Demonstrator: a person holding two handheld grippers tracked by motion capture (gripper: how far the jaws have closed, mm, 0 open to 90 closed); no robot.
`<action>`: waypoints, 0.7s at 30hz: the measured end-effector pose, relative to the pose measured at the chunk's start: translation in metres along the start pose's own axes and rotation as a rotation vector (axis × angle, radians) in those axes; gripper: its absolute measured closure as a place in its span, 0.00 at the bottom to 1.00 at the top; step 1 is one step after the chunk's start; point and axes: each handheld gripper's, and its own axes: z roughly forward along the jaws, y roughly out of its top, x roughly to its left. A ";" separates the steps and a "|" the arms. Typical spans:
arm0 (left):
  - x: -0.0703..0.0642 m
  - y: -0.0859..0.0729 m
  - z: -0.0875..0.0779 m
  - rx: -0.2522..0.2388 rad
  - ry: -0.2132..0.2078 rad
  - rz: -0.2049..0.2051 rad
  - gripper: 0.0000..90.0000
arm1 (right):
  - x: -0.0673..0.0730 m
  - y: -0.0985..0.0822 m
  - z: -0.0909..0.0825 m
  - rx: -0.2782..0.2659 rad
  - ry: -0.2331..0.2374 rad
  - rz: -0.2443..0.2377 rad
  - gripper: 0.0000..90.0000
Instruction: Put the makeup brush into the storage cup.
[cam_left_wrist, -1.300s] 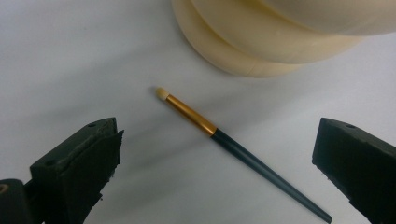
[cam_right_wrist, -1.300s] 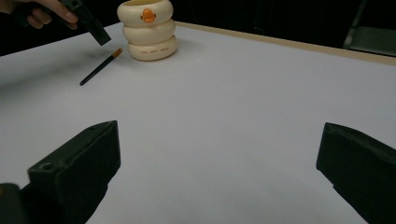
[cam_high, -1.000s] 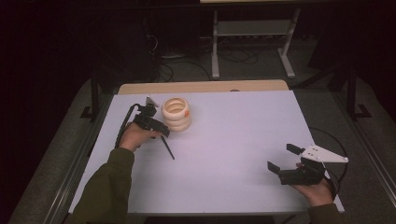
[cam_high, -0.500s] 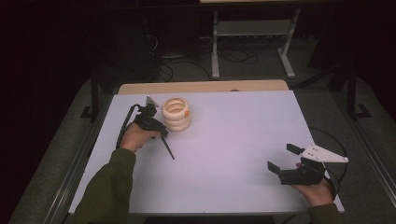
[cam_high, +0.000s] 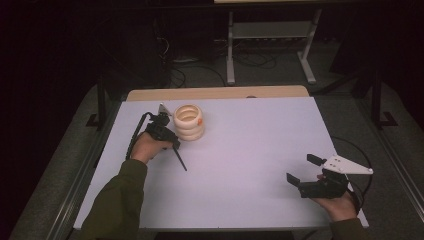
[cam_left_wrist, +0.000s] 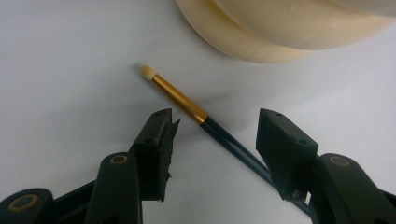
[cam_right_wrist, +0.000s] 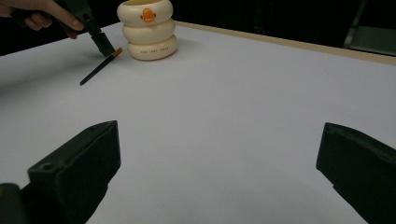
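White desk lying mostly bare. Thin black brush with gold ferrule lying near far left corner, just beside cream ringed holder with orange duck print; small lettering unreadable. Left gripper jaws closing around brush, not yet pressing. Right gripper resting wide, near right corner.

Table items: one makeup brush; one cream ringed holder, three stacked rings; two handheld grippers.

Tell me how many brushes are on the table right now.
1. The brush lies flat on the white table beside the cream ringed holder, between the open jaws of the left gripper. Any inside the holder would be hidden.
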 end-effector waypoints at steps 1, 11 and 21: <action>0.000 0.000 0.000 0.000 0.000 0.000 0.52 | 0.000 0.000 0.000 0.000 0.000 0.000 0.00; -0.003 0.000 0.003 0.015 0.014 0.004 0.55 | 0.000 0.000 0.000 0.000 0.000 -0.001 0.00; -0.004 0.000 0.005 0.019 0.017 0.002 0.57 | 0.000 0.000 0.000 -0.001 0.000 0.002 0.00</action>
